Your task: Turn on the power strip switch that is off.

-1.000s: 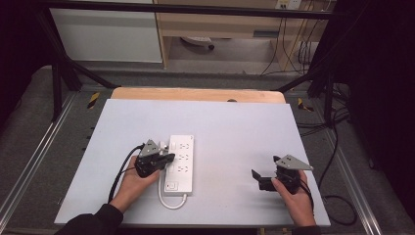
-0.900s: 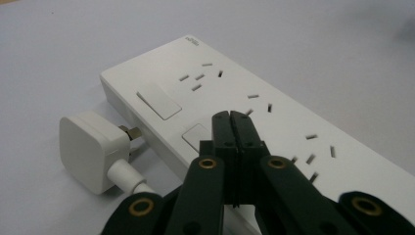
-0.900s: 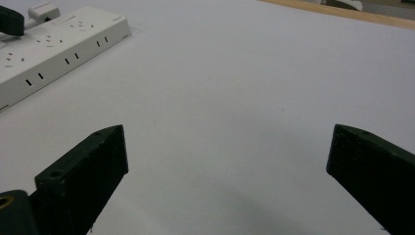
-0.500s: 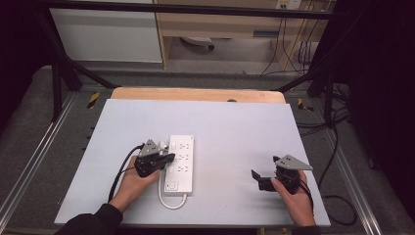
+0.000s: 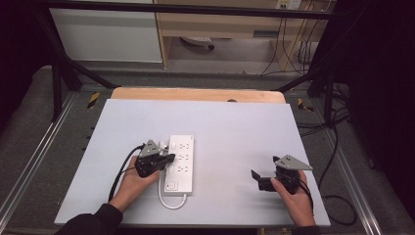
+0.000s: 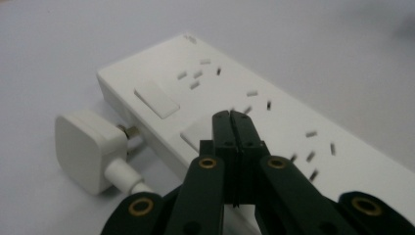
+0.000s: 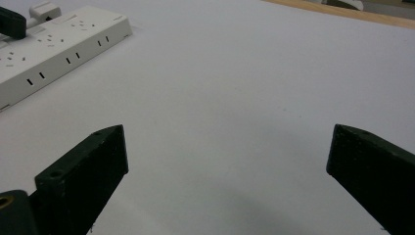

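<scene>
Power strip: one white power strip lies flat on the grey table top, left of centre, its long side running away from the person; one white cord loops out of its near end
Sockets: three groups of slots in a row along the strip's top in the high view; the left gripper view shows two flat white switches beside them
Plug: one white plug sits at the strip's side wall, its metal pins partly visible between plug body and strip
Left gripper: one, the left gripper, held in the person's left hand; its two black jaws are pressed together with nothing between them; the tips hover over the strip's top next to a switch; whether they touch it I cannot tell
Right gripper: one, the right gripper, held in the right hand; its two jaws stand spread wide above bare table, well apart from the strip, pinching nothing
Table edge: one wooden strip along the far side
</scene>
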`<state>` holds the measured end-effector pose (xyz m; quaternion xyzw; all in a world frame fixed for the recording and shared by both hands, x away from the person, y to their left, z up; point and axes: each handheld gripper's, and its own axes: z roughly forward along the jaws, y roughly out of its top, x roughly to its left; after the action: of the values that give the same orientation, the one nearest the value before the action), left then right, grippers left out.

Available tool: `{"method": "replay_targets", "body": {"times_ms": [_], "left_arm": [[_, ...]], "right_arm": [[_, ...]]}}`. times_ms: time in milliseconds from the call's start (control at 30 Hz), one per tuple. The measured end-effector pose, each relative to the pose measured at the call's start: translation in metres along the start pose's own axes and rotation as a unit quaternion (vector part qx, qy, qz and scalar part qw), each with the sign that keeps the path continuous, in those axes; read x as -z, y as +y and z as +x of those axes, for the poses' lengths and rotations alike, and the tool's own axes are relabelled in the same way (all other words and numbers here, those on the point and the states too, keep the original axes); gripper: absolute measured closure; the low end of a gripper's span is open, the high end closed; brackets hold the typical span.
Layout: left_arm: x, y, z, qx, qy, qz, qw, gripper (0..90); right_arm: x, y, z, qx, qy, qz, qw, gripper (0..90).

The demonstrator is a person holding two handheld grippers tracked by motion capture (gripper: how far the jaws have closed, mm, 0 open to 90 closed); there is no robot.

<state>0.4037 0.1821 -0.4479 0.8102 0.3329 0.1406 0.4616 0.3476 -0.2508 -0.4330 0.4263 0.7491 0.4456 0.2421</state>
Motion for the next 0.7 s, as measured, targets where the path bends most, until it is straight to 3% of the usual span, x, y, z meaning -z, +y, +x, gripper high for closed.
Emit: {"method": "replay_targets", "body": {"times_ms": [200, 700], "left_arm": [[-0.0011, 0.0006, -0.0029, -0.013, 0.0, 0.002, 0.9999, 90.0], [-0.0003, 0.0005, -0.0042, -0.018, -0.001, -0.005, 0.9998, 90.0]], "right_arm": [[0.0002, 0.0, -0.0002, 0.0, 0.0, -0.001, 1.0, 2.3], [-0.0003, 0.0001, -0.0001, 0.0, 0.0, 0.0, 1.0, 2.3]]}}
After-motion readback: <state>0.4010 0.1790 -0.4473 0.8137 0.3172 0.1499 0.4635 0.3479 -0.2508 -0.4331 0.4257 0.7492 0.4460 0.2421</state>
